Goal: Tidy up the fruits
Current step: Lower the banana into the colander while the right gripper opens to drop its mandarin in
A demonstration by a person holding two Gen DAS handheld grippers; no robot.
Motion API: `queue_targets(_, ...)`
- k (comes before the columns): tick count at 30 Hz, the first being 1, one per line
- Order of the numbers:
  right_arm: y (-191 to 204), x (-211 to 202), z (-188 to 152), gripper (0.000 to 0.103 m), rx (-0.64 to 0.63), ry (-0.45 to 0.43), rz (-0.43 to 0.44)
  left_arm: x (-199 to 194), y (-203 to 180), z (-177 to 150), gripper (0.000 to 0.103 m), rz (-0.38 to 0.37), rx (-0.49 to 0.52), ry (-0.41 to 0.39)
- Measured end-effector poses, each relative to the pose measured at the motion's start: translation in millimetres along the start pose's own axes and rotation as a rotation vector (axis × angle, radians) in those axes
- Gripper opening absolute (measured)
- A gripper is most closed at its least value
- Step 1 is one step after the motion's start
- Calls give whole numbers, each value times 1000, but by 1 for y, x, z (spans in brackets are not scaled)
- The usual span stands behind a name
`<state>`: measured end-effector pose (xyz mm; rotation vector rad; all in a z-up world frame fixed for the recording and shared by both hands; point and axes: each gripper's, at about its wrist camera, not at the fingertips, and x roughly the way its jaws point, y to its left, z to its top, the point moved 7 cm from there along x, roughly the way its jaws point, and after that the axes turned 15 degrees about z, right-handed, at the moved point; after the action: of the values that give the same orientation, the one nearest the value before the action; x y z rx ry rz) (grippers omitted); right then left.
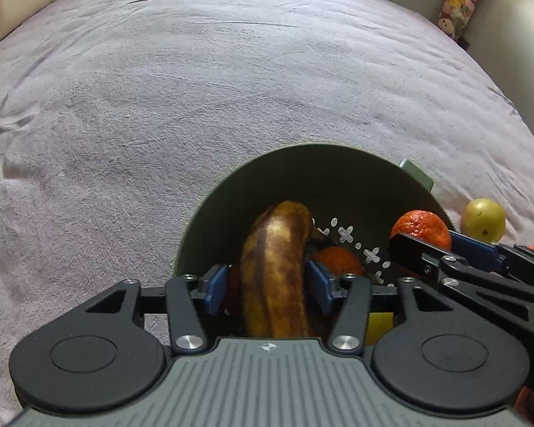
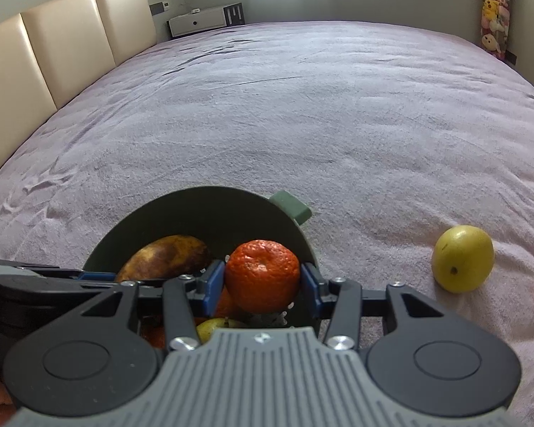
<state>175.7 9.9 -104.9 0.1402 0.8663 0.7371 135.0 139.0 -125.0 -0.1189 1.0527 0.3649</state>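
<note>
Fruits sit in and around a dark green round colander bowl [image 1: 231, 206] resting on a wide, wrinkled lilac bedspread [image 1: 160, 106]. From the left wrist, the left gripper [image 1: 272, 286] pinches a brown-spotted overripe banana [image 1: 276, 270] between its blue pads, over the bowl. A second orange mandarin [image 1: 338, 259] lies inside on the perforated floor. The right gripper [image 1: 422, 247] reaches in from the right, holding a bumpy orange mandarin [image 1: 422, 226]. A yellow-green round apple [image 1: 483, 219] lies on the bedspread just beyond the bowl. A hanging column of plush toys [image 1: 461, 3] fills the far corner.

From the right wrist, the right gripper [image 2: 263, 286] clamps the mandarin [image 2: 262, 274] above the bowl [image 2: 195, 210]; the banana [image 2: 167, 256] shows to its left. The apple [image 2: 462, 258] lies to the right, apart from the bowl. A cream padded headboard [image 2: 64, 42] lines the left, with a white low cabinet [image 2: 204, 19] against the far wall.
</note>
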Motion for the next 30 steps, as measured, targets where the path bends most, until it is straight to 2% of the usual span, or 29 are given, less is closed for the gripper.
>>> queue_targets(8, -4, -1, 3, 44, 21, 32, 33, -15, 16, 4, 60, -79, -78, 41)
queue_targets(11, -5, 2, 1, 44, 17, 66, 21, -20, 22, 6, 51, -99, -101, 44)
queue_targets(17, 5, 6, -3, 44, -56, 77, -6, -22, 19, 4, 36, -124, -97, 55)
queue_targets(22, 17, 19, -6, 44, -188, 82, -55, -21, 19, 2, 33, -120, -100, 54)
queue_targets(30, 14, 26, -11, 44, -164, 101, -37, -17, 21, 1, 32, -115, -101, 68)
